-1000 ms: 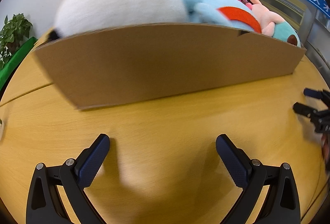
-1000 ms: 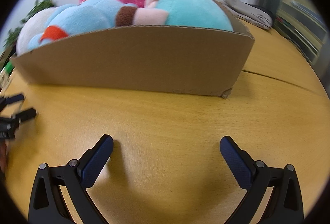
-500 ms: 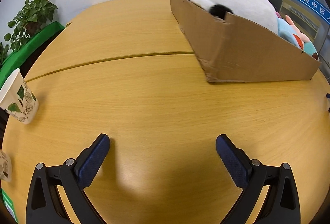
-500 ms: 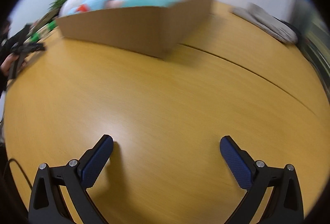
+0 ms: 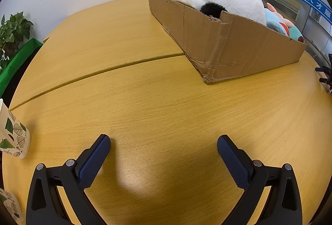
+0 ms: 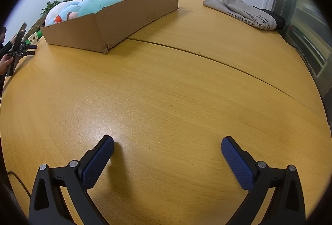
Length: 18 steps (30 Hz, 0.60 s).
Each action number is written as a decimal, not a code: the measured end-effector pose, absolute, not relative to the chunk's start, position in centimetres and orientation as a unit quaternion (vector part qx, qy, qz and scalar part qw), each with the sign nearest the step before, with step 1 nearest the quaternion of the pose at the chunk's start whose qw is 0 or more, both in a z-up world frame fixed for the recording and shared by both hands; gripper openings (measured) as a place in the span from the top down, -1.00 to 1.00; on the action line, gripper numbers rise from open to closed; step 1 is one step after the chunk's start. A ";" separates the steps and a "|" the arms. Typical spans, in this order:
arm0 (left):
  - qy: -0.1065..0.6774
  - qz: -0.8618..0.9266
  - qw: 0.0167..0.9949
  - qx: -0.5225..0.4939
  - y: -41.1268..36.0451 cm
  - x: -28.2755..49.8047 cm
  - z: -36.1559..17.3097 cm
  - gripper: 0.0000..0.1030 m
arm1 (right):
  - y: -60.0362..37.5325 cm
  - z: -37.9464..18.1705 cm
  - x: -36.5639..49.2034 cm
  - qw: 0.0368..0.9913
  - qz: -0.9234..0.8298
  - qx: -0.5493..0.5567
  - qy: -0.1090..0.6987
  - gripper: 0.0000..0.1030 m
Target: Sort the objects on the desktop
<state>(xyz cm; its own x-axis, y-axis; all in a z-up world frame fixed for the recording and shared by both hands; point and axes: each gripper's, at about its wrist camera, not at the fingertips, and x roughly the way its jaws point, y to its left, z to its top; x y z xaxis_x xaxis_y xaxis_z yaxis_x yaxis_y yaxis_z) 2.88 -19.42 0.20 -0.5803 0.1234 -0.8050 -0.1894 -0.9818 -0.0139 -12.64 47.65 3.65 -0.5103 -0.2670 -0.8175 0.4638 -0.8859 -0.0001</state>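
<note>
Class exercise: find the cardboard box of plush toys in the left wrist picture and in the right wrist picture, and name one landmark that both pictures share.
Left wrist: the cardboard box sits upper right, its near corner facing the camera.
Right wrist: the cardboard box sits upper left, stretching back towards the wall.
Shared landmark: the seam in the table, running under the box in both.

Left claw (image 5: 164,142) and right claw (image 6: 167,143) both gape wide, holding nothing.

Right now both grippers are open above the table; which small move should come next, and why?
Probably swing the left gripper toward the leaf-print paper cup at the table's edge. It stands loose outside the cardboard box, which already holds plush toys, and the open left gripper is nearest.
</note>
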 end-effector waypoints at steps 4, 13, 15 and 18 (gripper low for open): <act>0.037 0.888 0.088 -0.449 -19.0 3.1 0.1 -1.00 | 47.7 3.9 -12.8 0.212 -0.862 0.448 0.110 -1.00; 0.037 0.888 0.088 -0.450 -19.0 2.6 0.0 -1.00 | 47.4 3.9 -12.6 0.210 -0.862 0.447 0.109 -1.00; 0.038 0.888 0.088 -0.450 -19.0 2.6 0.0 -1.00 | 47.4 3.9 -12.6 0.210 -0.863 0.447 0.109 -1.00; 0.038 0.888 0.088 -0.449 -19.0 2.6 -0.1 -1.00 | 47.4 3.8 -12.6 0.210 -0.863 0.447 0.109 -1.00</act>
